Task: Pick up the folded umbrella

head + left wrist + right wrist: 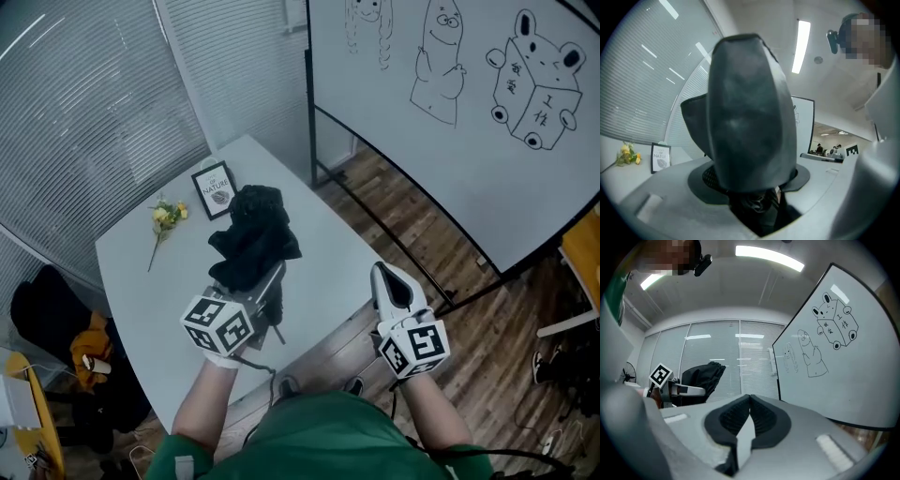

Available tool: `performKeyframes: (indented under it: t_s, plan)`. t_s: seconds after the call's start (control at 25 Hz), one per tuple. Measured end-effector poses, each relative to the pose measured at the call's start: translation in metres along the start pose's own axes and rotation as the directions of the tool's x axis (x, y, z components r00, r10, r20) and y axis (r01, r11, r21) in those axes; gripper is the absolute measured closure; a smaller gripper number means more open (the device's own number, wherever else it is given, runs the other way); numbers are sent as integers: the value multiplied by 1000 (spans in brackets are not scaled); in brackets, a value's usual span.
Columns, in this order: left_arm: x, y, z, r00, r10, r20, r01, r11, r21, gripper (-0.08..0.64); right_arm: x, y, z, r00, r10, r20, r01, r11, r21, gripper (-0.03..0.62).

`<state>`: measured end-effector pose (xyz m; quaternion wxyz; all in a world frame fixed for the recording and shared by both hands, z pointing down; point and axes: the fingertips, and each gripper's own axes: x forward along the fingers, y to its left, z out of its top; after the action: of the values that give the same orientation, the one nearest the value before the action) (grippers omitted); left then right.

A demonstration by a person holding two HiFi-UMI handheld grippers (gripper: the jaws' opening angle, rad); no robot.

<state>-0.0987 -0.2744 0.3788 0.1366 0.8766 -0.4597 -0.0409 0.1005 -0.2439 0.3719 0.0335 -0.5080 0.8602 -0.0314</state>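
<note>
The folded umbrella (253, 236), black and bunched, is clamped in the left gripper (266, 287). In the left gripper view its lower end sits down between the 2 jaws, which stand fairly wide around the bundle and press on it from both sides. The rest of the bundle rises toward 12 o'clock and fills the middle of that view. From the head view the umbrella juts out from the jaw tips toward 12 o'clock, over the grey table (141, 300). The right gripper view shows it held up in the air against the window blinds, at 9 o'clock from that gripper's own jaws.

The right gripper (386, 274) hangs off the table's near edge, at 3 o'clock from the left one and well apart from the umbrella. Its ribbed pads (761, 416) are brought together with nothing between them.

On the table, a framed card (214, 190) stands at 11 o'clock from the umbrella, just beside it in the head view. A yellow flower sprig (166, 218) lies at 10 o'clock from the umbrella. A whiteboard (450, 159) with 3 cartoon drawings fills the 1 to 2 o'clock part of the head view.
</note>
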Motion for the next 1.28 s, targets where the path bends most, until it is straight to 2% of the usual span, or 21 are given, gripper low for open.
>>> performKeyframes:
  t_s: [0.24,0.4,0.84,1.28]
  plan:
    - [-11,-30,51,991,-45,128,34,996,82,281,-4,-2,20,998,-7,58,9,1000,-23,589]
    - [-17,-43,62,983,-59,176,42,995,95,281,-9,-5,31,996,-20,85,24,999,-45,589]
    - [-22,-46,66,968,-55,245,30,994,104,281,-10,-16,44,993,4,119,6,997,-79,589]
    - [-23,-48,62,968,-56,243,26,992,122,282,-7,-16,46,991,21,136,-9,996,-90,589]
